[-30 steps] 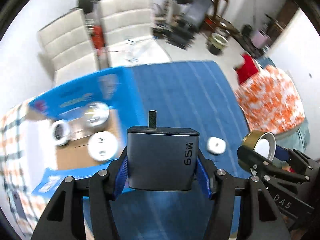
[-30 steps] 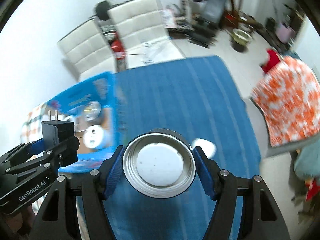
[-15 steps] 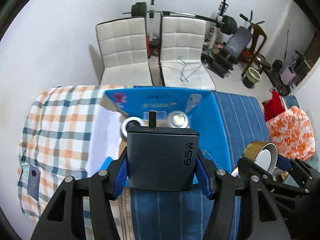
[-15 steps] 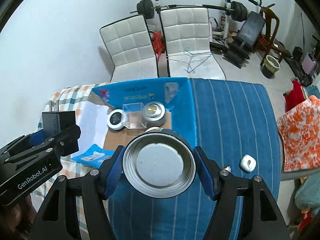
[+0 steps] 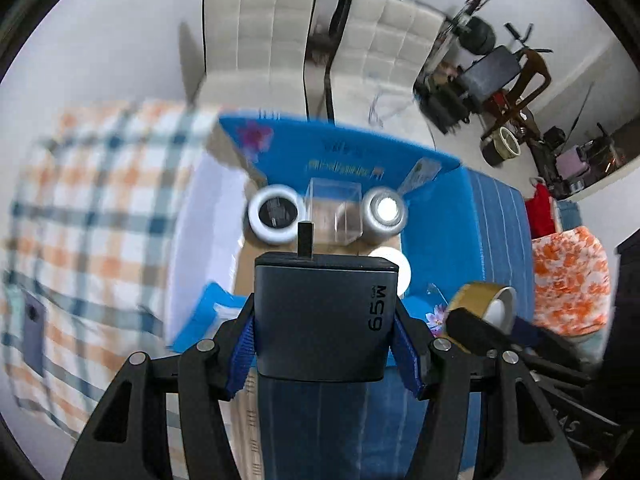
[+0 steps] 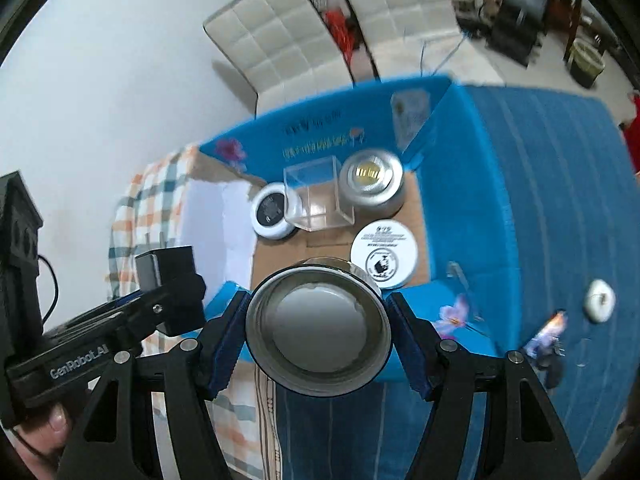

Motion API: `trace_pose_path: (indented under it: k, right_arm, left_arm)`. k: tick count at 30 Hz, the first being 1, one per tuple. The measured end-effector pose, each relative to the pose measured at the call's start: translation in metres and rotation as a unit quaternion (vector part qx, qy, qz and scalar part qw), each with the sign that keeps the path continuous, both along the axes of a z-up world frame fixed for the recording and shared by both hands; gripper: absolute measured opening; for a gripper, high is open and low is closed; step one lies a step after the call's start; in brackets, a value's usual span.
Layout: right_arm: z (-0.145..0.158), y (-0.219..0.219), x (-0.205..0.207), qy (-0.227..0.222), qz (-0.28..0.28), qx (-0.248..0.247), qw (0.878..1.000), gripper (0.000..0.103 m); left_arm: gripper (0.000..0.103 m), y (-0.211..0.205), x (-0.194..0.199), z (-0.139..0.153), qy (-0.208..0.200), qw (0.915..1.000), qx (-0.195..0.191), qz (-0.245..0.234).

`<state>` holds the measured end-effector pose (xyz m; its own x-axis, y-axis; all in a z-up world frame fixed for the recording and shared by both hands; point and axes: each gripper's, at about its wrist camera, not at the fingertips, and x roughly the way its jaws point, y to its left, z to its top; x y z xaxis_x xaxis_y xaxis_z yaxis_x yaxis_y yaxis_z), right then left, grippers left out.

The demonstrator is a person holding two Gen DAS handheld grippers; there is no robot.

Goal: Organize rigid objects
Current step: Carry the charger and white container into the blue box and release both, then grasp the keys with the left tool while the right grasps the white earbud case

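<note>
My left gripper [image 5: 325, 344] is shut on a dark grey 65W charger [image 5: 325, 316], prongs pointing forward, held above the near edge of an open blue cardboard box [image 5: 344, 156]. My right gripper [image 6: 318, 332] is shut on a round metal tin [image 6: 318, 326], held above the same box's near edge [image 6: 464, 184]. In the box lie a black-topped white jar [image 6: 272, 212], a clear plastic cube [image 6: 318, 196], a silver tin [image 6: 370, 180] and a white-lidded jar [image 6: 384, 258]. The right gripper shows at the lower right of the left wrist view [image 5: 484, 320], and the left gripper at the left of the right wrist view [image 6: 168, 280].
The box sits on a table with a blue striped cloth [image 6: 560, 200] on the right and a checked cloth [image 5: 80, 200] on the left. A small white case [image 6: 599, 300] and a small dark item [image 6: 550, 344] lie on the blue cloth. Two white chairs [image 5: 320, 40] stand behind.
Both grippers have moved closer to the box with their loads, which now looms larger; the views are motion-blurred. Both stay shut on their objects.
</note>
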<state>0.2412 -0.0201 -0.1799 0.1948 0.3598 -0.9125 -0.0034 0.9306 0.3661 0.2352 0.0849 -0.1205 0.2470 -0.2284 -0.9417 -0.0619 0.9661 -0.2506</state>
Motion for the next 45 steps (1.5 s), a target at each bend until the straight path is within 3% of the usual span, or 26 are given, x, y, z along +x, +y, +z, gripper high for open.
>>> trace_pose_path:
  k: [8, 12, 20, 26, 30, 34, 39, 43, 45]
  right_arm:
    - [-0.077, 0.026, 0.033, 0.059, 0.026, 0.000, 0.998, 0.071]
    - [-0.101, 0.038, 0.039, 0.080, 0.042, 0.033, 0.995, 0.071]
    - [-0.134, 0.045, 0.045, 0.124, 0.041, 0.038, 0.991, 0.071]
    - [-0.140, 0.045, 0.049, 0.154, 0.048, 0.017, 0.987, 0.075]
    - [-0.132, 0.034, 0.042, 0.154, 0.051, 0.001, 0.987, 0.082]
    - [-0.117, 0.021, 0.036, 0.141, 0.032, -0.017, 0.989, 0.087]
    - [-0.080, 0.001, 0.028, 0.106, 0.009, -0.084, 0.991, 0.093]
    - [-0.044, -0.004, 0.022, 0.070, 0.009, -0.122, 0.990, 0.093]
    - [-0.027, -0.002, 0.022, 0.055, 0.013, -0.128, 0.990, 0.093]
  left_arm:
    - [0.057, 0.015, 0.041, -0.097, 0.132, 0.9910, -0.023, 0.003]
    - [0.057, 0.020, 0.053, -0.125, 0.170, 0.9853, -0.022, 0.003]
    - [0.058, 0.026, 0.054, -0.162, 0.242, 0.9699, -0.030, -0.011]
    - [0.060, 0.024, 0.051, -0.154, 0.248, 0.9681, -0.030, -0.024]
    - [0.081, 0.017, 0.046, -0.138, 0.231, 0.9721, -0.014, -0.039]
    - [0.081, 0.017, 0.034, -0.126, 0.217, 0.9752, -0.009, -0.042]
    - [0.081, 0.016, 0.029, -0.099, 0.180, 0.9829, 0.020, -0.035]
    - [0.103, 0.021, 0.012, -0.078, 0.141, 0.9895, 0.031, -0.006]
    - [0.103, 0.025, 0.003, -0.063, 0.119, 0.9922, 0.038, 0.001]
